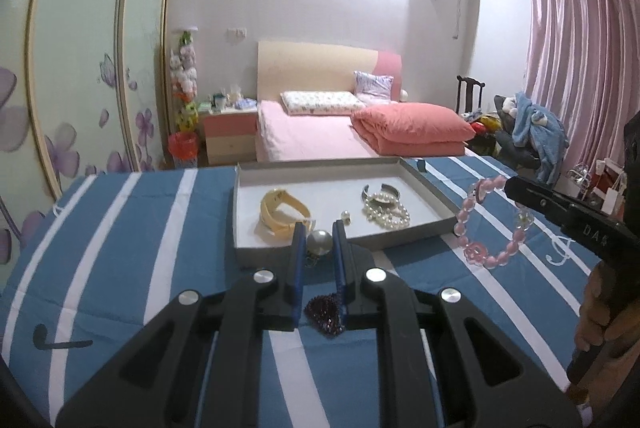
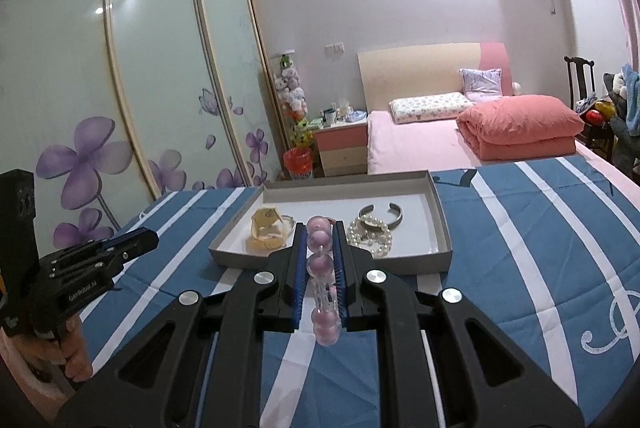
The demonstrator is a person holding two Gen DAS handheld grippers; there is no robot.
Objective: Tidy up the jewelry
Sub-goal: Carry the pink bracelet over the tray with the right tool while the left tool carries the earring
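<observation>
The left gripper [image 1: 316,236] points forward and slightly down over the blue-and-white striped cloth [image 1: 132,228], aimed at the near edge of the shallow grey tray [image 1: 434,188]. Its fingers are drawn in narrow and pinch a large grey pearl [image 1: 319,242] with a small metal piece hanging under it. A dark purple beaded piece [image 1: 324,314] lies on the cloth below, between the finger bases.

The right gripper [image 2: 320,240] also tilts gently down toward the tray, held just in front of its near wall. Its fingers are narrow too, clamped on a pink bead bracelet [image 2: 320,264]; from the left wrist view the loop dangles free from the fingertips, off the tray's right corner and above the cloth. A hand [image 1: 600,312] wraps the right gripper's handle at the frame's right edge.

Inside the tray lie a yellow watch [image 1: 280,214], a small pearl earring [image 1: 345,216], a white pearl strand [image 1: 386,214] and a silver cuff bangle [image 1: 380,190] touching the strand's far side.
</observation>
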